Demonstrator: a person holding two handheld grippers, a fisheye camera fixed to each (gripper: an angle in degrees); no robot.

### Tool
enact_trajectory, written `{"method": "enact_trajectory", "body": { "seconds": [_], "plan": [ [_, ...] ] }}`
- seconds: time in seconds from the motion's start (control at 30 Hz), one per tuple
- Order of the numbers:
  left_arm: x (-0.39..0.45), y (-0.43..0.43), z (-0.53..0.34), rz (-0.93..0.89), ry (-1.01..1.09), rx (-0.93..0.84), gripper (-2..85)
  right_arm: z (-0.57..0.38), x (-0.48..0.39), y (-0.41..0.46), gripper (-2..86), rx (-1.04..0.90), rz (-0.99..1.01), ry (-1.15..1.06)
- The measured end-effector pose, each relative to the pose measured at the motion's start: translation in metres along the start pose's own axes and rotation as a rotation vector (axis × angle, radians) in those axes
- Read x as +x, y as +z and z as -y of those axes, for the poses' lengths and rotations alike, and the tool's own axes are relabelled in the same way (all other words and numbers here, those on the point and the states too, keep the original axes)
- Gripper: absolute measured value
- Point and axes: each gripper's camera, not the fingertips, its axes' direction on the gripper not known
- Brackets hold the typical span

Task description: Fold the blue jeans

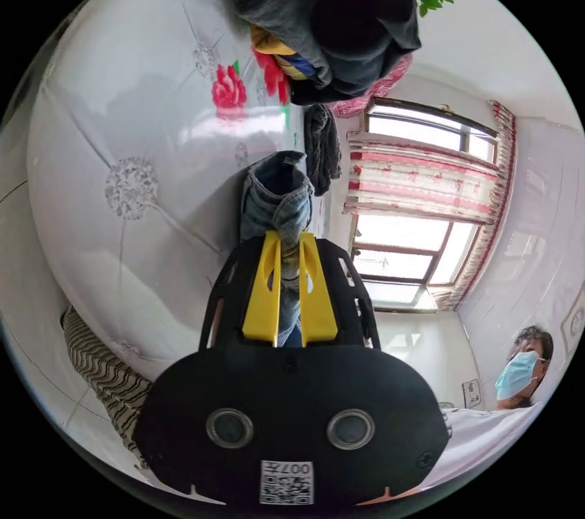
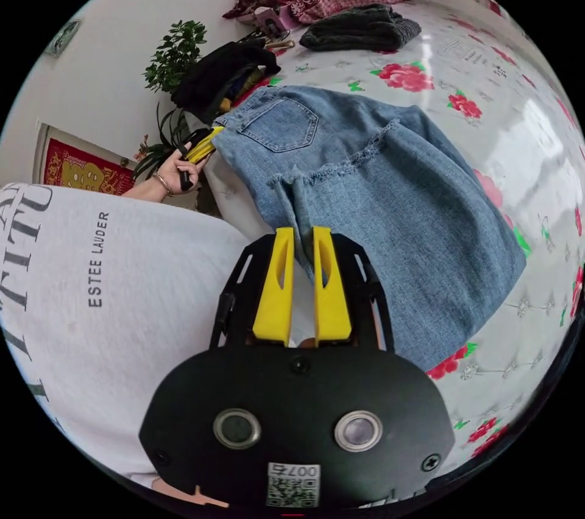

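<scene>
A flowered table cover [image 2: 536,135] is being used as the work surface, and the blue jeans [image 2: 390,196] are being spread across it, doubled over, with the frayed hems lying near the back pocket. The denim is judged heavy and fairly stiff yet pliable, so thick seamed edges are being preferred as holding points. The waistband corner is being pinched by the left gripper [image 2: 204,147], whose jaws are seen clamped on denim in its own view. The frayed hem edge is being clamped by the right gripper [image 2: 303,236].
</scene>
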Motion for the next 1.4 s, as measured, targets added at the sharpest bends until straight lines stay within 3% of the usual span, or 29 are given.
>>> {"method": "enact_trajectory", "body": {
  "seconds": [0.2, 0.37, 0.43, 0.53, 0.6, 0.73, 0.8, 0.9, 1.0, 1.13, 1.27, 1.4],
  "plan": [
    [0.06, 0.051, -0.046, 0.034, 0.242, -0.082, 4.6, -0.003, 0.032, 0.014, 4.6, -0.077, 0.182, -0.088],
    [0.148, 0.124, -0.119, 0.09, 0.626, -0.265, 4.3, -0.021, 0.072, -0.045, 4.9, 0.075, 0.226, -0.073],
    [0.19, 0.168, -0.162, 0.077, 0.79, -0.407, 4.2, -0.039, 0.102, -0.07, 5.1, 0.114, 0.195, -0.013],
    [0.266, 0.271, -0.295, 0.023, 1.186, -0.791, 4.5, -0.086, 0.165, -0.119, 5.5, 0.212, 0.17, 0.149],
    [0.27, 0.33, -0.37, 0.024, 1.303, -0.995, 5.0, -0.127, 0.203, -0.152, 5.7, 0.321, 0.146, 0.263],
    [0.184, 0.466, -0.523, 0.071, 1.318, -1.429, 7.2, -0.224, 0.287, -0.197, 6.9, 0.482, 0.14, 0.552],
    [0.152, 0.494, -0.562, 0.025, 1.262, -1.512, 7.2, -0.254, 0.308, -0.206, 7.5, 0.542, 0.175, 0.62],
    [0.122, 0.511, -0.573, -0.001, 1.216, -1.497, 6.6, -0.274, 0.327, -0.212, 8.6, 0.573, 0.206, 0.662],
    [0.091, 0.518, -0.534, 0.156, 1.236, -1.381, 5.7, -0.253, 0.334, -0.209, 10.0, 0.521, 0.204, 0.581],
    [0.052, 0.515, -0.461, 0.373, 1.18, -1.196, 6.7, -0.193, 0.343, -0.182, 11.5, 0.311, 0.184, 0.433],
    [-0.005, 0.501, -0.37, 0.475, 0.953, -1.011, 9.8, -0.165, 0.364, -0.144, 12.0, 0.103, 0.159, 0.401],
    [-0.092, 0.501, -0.291, 0.448, 0.662, -0.967, 14.0, -0.192, 0.401, -0.185, 12.2, 0.271, 0.212, 0.505]
  ]
}}
